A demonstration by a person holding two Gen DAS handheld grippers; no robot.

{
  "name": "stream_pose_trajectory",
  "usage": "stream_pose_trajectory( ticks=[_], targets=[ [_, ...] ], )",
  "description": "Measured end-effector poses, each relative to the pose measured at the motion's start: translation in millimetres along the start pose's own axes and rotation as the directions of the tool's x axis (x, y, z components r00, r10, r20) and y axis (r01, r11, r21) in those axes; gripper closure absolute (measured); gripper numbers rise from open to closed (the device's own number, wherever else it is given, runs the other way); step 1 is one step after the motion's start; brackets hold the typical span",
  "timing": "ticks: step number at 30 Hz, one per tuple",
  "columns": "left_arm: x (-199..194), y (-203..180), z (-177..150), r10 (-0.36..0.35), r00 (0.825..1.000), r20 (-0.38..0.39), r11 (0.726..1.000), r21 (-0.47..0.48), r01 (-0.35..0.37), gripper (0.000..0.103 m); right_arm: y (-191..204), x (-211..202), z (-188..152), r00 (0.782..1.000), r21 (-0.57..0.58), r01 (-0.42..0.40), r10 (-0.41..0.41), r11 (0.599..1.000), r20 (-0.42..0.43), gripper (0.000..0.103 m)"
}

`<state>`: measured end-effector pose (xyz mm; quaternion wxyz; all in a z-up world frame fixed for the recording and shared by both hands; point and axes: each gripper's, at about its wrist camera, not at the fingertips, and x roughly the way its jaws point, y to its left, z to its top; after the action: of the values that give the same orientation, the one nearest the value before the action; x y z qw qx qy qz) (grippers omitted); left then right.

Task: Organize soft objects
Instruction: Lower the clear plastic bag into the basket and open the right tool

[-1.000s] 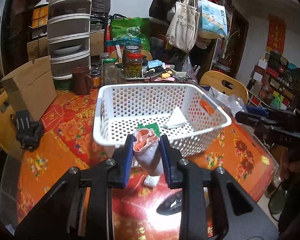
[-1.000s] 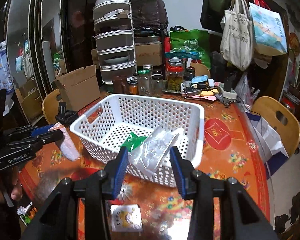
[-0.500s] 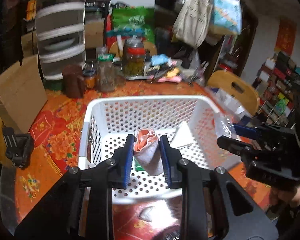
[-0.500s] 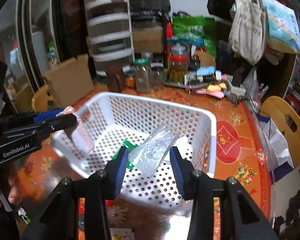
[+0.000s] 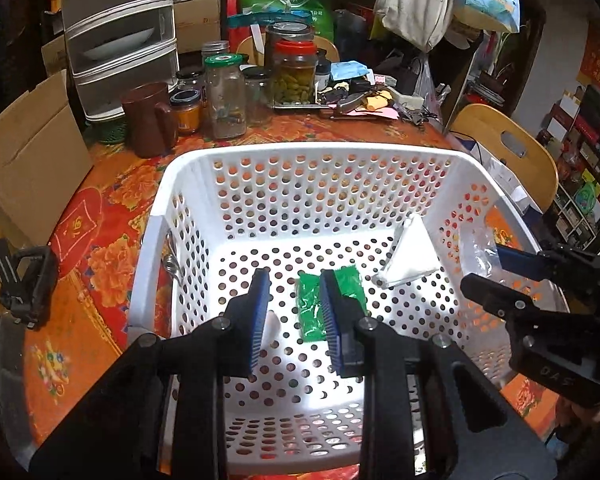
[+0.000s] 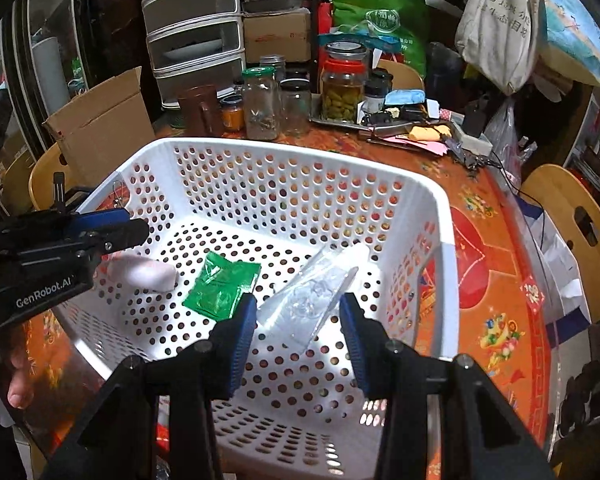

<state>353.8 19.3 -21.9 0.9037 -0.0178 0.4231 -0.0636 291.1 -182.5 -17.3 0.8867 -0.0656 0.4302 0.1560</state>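
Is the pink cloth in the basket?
Yes. The cloth lies on the basket floor beside the green packet.

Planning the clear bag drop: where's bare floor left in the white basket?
Bare floor in the white basket: the strip along the far wall, and the near half in front of the green packet. Crowded across the middle: pink cloth at left, green packet in the centre, white folded piece at right.

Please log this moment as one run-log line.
left gripper: open, above pink cloth in white basket | right gripper: open around clear bag | also inside: green packet
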Motion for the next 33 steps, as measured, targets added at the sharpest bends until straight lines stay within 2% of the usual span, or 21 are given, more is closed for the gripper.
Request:
stream_pose_trajectory(
  ticks=[2,4,5,6,7,9,17,26,30,32,33],
  targets=[
    [-3.0,-0.7,-1.3,-0.008,1.000,0.009,1.000,0.004,0.008,0.075,-0.1,-0.5,-0.3,1.000,0.006,-0.003,0.003,1.000,0.006,0.061],
    [-8.6,-1.1,-2.9,-0.001,1.000,0.030,1.000,0.009,0.001,0.051,0.0,-3.2,-0.6,1.000,0.011,-0.008,0.008,1.000,0.016,0.060],
    [-12.9,-1.4,-3.9,0.009,0.999,0.046,1.000,0.011,-0.010,0.043,0.5,-6.1,-1.7,1.000,0.010,-0.012,0.012,1.000,0.024,0.059],
    [-18.9,-2.5,-5.6,0.016,0.998,0.067,1.000,0.016,-0.018,0.030,1.2,-9.1,-2.6,0.999,0.008,-0.014,0.013,1.000,0.034,0.058],
    [-26.4,-4.1,-8.1,0.016,0.996,0.091,1.000,0.024,-0.018,0.021,1.4,-12.2,-4.0,0.999,0.009,-0.012,0.012,1.000,0.043,0.058],
    [-37.8,-7.6,-12.6,0.009,0.993,0.116,0.999,0.043,-0.014,0.017,0.6,-20.7,-8.0,0.998,0.021,-0.021,0.020,1.000,0.066,0.058],
    [-89.2,-9.9,-43.3,-0.011,0.982,0.187,0.999,0.052,0.002,0.016,-3.3,-59.1,-31.9,0.983,0.063,-0.090,0.078,0.994,0.168,0.058],
    [-141.4,-16.0,-104.3,-0.010,0.958,0.287,0.996,0.088,-0.016,0.011,4.0,-102.4,-75.3,0.946,0.028,-0.022,0.011,0.999,0.325,0.058],
    [-157.9,-21.1,-129.7,-0.001,0.950,0.311,0.994,0.101,-0.032,0.010,9.2,-118.4,-96.2,0.934,0.032,-0.053,0.038,0.998,0.354,0.058],
    [-164.2,-21.0,-139.7,0.004,0.947,0.321,0.994,0.100,-0.038,0.009,10.6,-122.7,-104.1,0.934,0.037,-0.059,0.042,0.998,0.355,0.056],
    [-166.0,-21.1,-143.5,0.006,0.946,0.324,0.994,0.098,-0.040,0.008,11.5,-124.2,-108.9,0.936,0.046,-0.054,0.034,0.998,0.349,0.049]
  ],
)
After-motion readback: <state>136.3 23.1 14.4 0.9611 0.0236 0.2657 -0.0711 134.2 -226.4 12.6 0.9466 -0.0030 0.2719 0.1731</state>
